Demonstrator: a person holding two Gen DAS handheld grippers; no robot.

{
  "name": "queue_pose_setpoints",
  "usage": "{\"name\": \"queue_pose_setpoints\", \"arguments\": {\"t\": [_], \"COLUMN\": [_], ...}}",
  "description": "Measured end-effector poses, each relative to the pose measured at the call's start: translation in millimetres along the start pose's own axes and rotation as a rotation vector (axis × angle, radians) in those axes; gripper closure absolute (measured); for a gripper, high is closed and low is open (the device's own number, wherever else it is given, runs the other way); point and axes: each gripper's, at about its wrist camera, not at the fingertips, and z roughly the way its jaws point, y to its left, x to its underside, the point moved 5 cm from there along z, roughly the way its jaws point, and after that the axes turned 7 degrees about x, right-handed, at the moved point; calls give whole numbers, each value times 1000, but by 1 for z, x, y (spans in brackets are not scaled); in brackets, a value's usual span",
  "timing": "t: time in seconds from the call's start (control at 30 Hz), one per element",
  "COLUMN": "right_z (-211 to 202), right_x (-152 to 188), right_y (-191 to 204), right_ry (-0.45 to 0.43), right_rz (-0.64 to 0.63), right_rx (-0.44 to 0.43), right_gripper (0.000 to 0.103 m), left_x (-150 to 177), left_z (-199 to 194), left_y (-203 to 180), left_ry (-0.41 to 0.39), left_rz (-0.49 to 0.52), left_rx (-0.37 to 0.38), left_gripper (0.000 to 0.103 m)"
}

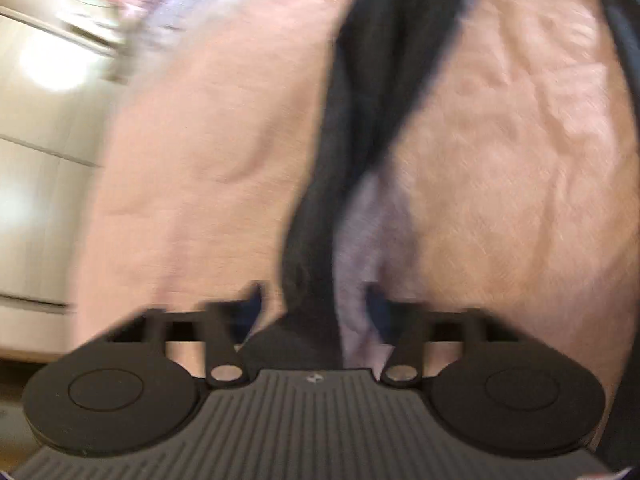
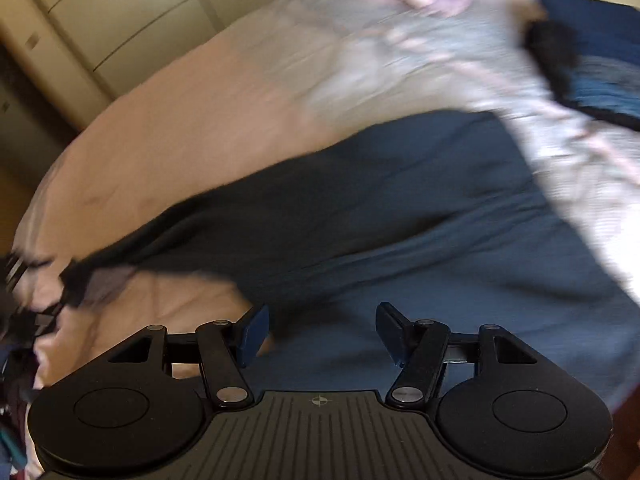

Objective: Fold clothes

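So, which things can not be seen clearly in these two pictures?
- Left wrist view: whether the left gripper pinches the dark garment; blur and cloth hide its fingertips.
- Right wrist view: the patterned cloth, blurred by motion.
- Right wrist view: the clutter at the left edge, cut off.

From my seat the dark garment [image 2: 400,216] reads as soft matt knit cloth, navy, no sheen at all. The bedsheet [image 1: 192,152] under it is a pinkish woven cotton-looking fabric, matt and creased. There's a lilac-grey patterned cloth [image 2: 400,60] too, blurry, but it looks thin and soft. The right gripper [image 2: 322,330] body is matt black plastic with a ribbed top, small shiny metal pins at the pivots, and blue pads [image 2: 254,334] with a dull rubbery look. The wardrobe [image 2: 132,20] fronts look like smooth cream laminate with a slight gloss.
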Motion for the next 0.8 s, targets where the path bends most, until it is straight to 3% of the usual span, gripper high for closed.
{"name": "queue_pose_setpoints", "arguments": {"t": [0.1, 0.2, 0.27, 0.3, 0.37, 0.47, 0.57, 0.7, 0.77, 0.8], "right_z": [25, 39, 46, 47, 49, 51, 53, 58, 61, 62], "right_x": [2, -3, -10, -12, -14, -14, -13, -7, -3, -1], "right_y": [55, 89, 101, 105, 110, 113, 115, 120, 119, 120], "right_ry": [45, 56, 54, 52, 47, 55, 73, 92, 108, 115], "right_rz": [-73, -134, -152, -157, -151, -145, -170, -212, -207, -210], "right_rx": [-37, -59, -61, -59, -54, -42, -38, -30, -30, -33], "right_gripper": [40, 40, 40, 40, 40, 40, 40, 40, 40, 40], "left_x": [7, 8, 11, 14, 23, 39, 58, 69, 69, 69], "left_z": [-9, -58, -87, -85, -66, -19, 10, -4, -18, -23], "left_y": [26, 79, 116, 130, 150, 170, 154, 103, 74, 58], "left_ry": [1, -32, -53, -50, -14, 73, 145, 63, -5, -31], "left_rz": [-86, -335, -490, -510, -559, -634, -606, -549, -494, -456], "left_rx": [130, 296, 409, 388, 306, 145, 63, 72, 96, 106], "left_gripper": [95, 94, 87, 82, 57, 63, 62, 53, 37, 35]}}
